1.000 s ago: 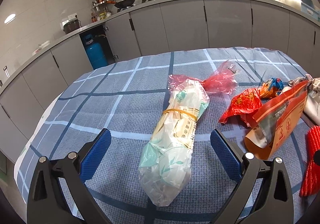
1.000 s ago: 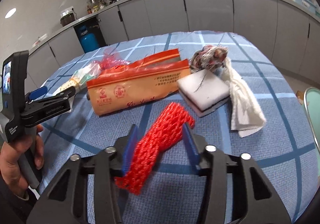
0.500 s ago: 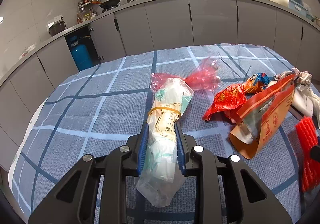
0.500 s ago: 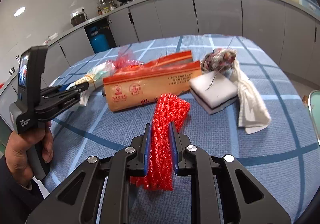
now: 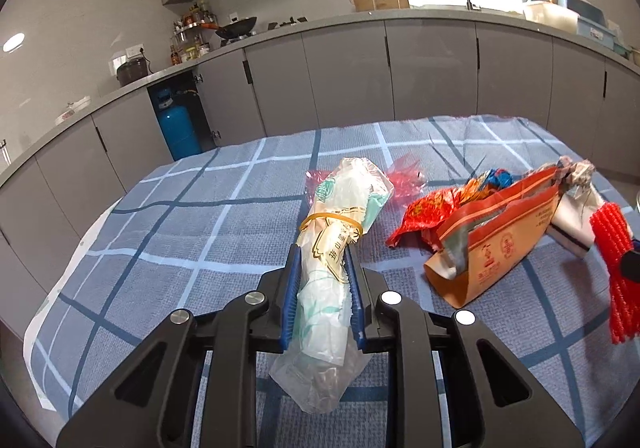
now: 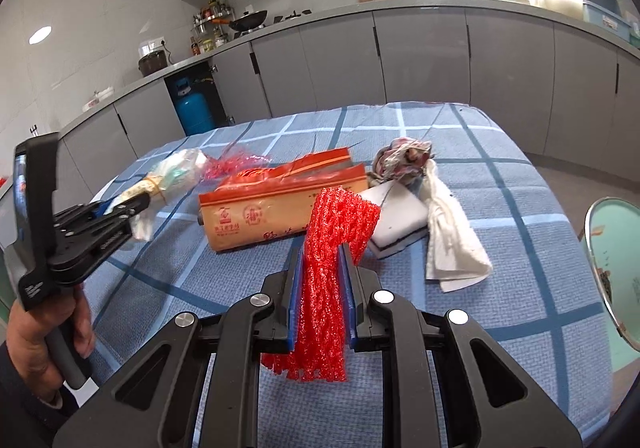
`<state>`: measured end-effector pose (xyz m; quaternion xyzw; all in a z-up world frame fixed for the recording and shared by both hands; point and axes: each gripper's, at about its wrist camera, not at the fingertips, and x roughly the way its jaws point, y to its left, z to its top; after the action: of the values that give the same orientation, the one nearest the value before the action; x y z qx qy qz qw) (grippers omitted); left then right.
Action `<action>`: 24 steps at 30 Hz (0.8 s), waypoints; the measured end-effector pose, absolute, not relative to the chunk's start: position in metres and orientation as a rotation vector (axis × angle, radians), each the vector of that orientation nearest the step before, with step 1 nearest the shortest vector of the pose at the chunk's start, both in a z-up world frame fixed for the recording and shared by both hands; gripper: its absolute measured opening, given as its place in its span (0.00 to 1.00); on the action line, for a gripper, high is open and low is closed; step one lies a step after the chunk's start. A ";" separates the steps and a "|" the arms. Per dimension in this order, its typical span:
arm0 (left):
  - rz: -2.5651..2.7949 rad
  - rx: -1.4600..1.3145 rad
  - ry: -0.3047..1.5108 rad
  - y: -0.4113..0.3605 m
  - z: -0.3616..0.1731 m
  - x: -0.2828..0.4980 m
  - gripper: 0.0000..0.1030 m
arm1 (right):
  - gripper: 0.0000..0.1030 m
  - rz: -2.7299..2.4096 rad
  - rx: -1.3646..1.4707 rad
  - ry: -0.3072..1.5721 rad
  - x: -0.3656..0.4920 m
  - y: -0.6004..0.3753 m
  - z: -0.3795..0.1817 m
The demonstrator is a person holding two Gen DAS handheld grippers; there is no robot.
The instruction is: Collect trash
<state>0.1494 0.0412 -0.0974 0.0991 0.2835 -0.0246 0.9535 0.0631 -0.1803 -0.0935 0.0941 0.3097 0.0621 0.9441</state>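
Note:
A rolled clear plastic bag bundle (image 5: 344, 200) with a yellow rubber band lies lengthwise between the blue pads of my left gripper (image 5: 321, 252). The jaws are closing and the pads press its sides. The right wrist view shows that left gripper (image 6: 132, 204) at the left, with the bundle (image 6: 176, 168) sticking out ahead of it. My right gripper (image 6: 320, 252) is shut on a red foam net (image 6: 340, 216), which arches over its tips and hangs below them. That net (image 5: 612, 240) also appears at the right edge of the left wrist view.
On the blue checked tablecloth (image 5: 200, 228) lie an orange pouch (image 6: 280, 208), a red wrapper (image 5: 424, 212), pink film (image 5: 404, 176), a white sponge (image 6: 396, 216), a white cloth (image 6: 452, 248) and a crumpled rag (image 6: 404, 156). A green round rim (image 6: 612, 248) stands right. A hand (image 6: 36, 348) holds the left gripper.
Both grippers went from open to clamped, the left on the bag bundle, the right on the red net. Both have since risen a little with their loads.

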 end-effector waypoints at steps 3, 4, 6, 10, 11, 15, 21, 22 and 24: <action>-0.054 0.178 0.554 0.039 -0.085 0.139 0.22 | 0.18 0.115 0.196 0.618 0.060 -0.185 -0.090; -0.062 0.175 0.543 0.036 -0.080 0.135 0.21 | 0.18 0.112 0.196 0.615 0.059 -0.189 -0.090; -0.081 0.176 0.522 0.028 -0.072 0.129 0.22 | 0.18 0.100 0.197 0.607 0.057 -0.194 -0.088; -0.123 0.182 0.489 0.008 -0.059 0.121 0.22 | 0.18 0.077 0.208 0.597 0.056 -0.205 -0.084; -0.133 0.183 0.481 0.002 -0.057 0.119 0.22 | 0.18 0.070 0.211 0.593 0.055 -0.209 -0.083; -0.169 0.190 0.471 -0.018 -0.053 0.115 0.22 | 0.18 0.042 0.218 0.580 0.050 -0.220 -0.080; -0.215 0.198 0.463 -0.044 -0.050 0.111 0.22 | 0.18 0.002 0.229 0.567 0.044 -0.239 -0.076; -0.221 0.200 0.461 -0.048 -0.049 0.111 0.22 | 0.18 -0.003 0.232 0.565 0.043 -0.242 -0.076; -0.232 0.200 0.458 -0.054 -0.048 0.109 0.22 | 0.18 -0.013 0.236 0.562 0.041 -0.247 -0.075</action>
<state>0.1089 -0.0538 -0.0480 0.0989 0.2263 -0.1148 0.9622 0.0411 -0.2467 -0.0751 0.1161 0.2767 -0.0064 0.9539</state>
